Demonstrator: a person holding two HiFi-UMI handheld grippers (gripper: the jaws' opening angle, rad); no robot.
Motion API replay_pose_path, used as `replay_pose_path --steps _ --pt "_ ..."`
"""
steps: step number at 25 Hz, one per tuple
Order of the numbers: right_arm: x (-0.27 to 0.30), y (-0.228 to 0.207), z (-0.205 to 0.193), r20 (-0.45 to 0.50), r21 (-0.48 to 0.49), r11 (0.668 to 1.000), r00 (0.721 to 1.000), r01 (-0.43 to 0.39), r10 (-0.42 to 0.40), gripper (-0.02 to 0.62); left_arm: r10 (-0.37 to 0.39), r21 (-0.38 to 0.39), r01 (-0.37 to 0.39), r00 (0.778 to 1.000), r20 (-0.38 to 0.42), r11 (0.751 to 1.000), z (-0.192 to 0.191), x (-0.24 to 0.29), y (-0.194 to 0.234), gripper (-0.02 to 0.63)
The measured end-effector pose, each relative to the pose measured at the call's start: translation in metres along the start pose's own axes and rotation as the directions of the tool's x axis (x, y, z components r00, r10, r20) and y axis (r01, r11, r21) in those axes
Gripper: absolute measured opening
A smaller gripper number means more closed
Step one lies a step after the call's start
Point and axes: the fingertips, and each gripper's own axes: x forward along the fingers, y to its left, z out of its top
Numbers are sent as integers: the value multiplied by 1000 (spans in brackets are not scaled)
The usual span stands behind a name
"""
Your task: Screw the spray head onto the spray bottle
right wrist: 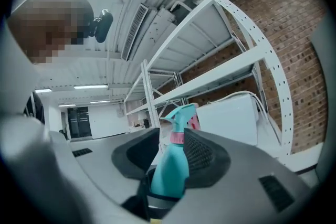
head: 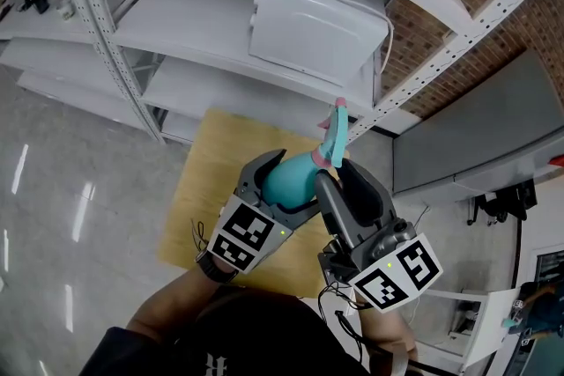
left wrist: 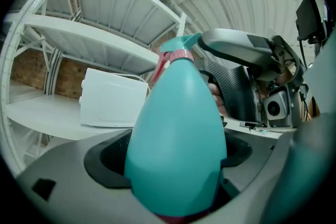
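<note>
A teal spray bottle [head: 289, 179] is held up in the air above a wooden board, lying between both grippers. Its teal spray head [head: 336, 132] sits on top, over a pink collar [head: 324, 159]. My left gripper [head: 284, 186] is shut around the bottle's wide body, which fills the left gripper view [left wrist: 176, 144]. My right gripper [head: 340, 180] comes from the right and is shut on the bottle's shoulder, just under the collar. In the right gripper view the bottle [right wrist: 170, 170] stands between the dark pads [right wrist: 203, 157], with the spray head [right wrist: 181, 115] beyond the tips.
White metal shelving [head: 99, 31] stands ahead with a white box [head: 313, 18] on one shelf. A wooden board [head: 220, 180] lies below the grippers on a shiny grey floor. A grey cabinet [head: 476, 141] is at the right, before a brick wall.
</note>
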Motion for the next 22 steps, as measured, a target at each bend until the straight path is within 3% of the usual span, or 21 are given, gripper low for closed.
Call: replay_pose_path --steps 7,10,12,14,16,18,19,22 --pt "1 13 -2 -19 -50 999 1000 -16 16 129 -18 -13 18 999 32 1000 4 -1 0 457" --pt "-9 17 10 17 -54 997 998 -51 52 129 -59 -21 60 997 47 998 7 -4 -4 457" --pt "-23 8 26 75 -52 994 992 -95 99 129 -117 -20 118 992 55 993 9 -8 -11 457" --pt "-33 -10 37 111 -7 978 971 -210 209 129 -194 -20 196 979 60 980 12 -15 -19 457" --pt "-33 -26 37 112 88 917 919 -388 378 140 -278 -17 280 959 61 960 15 -24 -30 457" --pt "-26 -32 33 97 169 825 842 -539 530 213 -343 5 343 938 55 939 18 -30 -42 457" --pt "-21 -32 31 89 196 780 802 -595 590 257 -364 22 363 930 53 931 19 -32 -47 457" --pt "-13 -17 29 78 246 641 674 -727 735 298 -404 60 401 913 52 914 24 -33 -60 457"
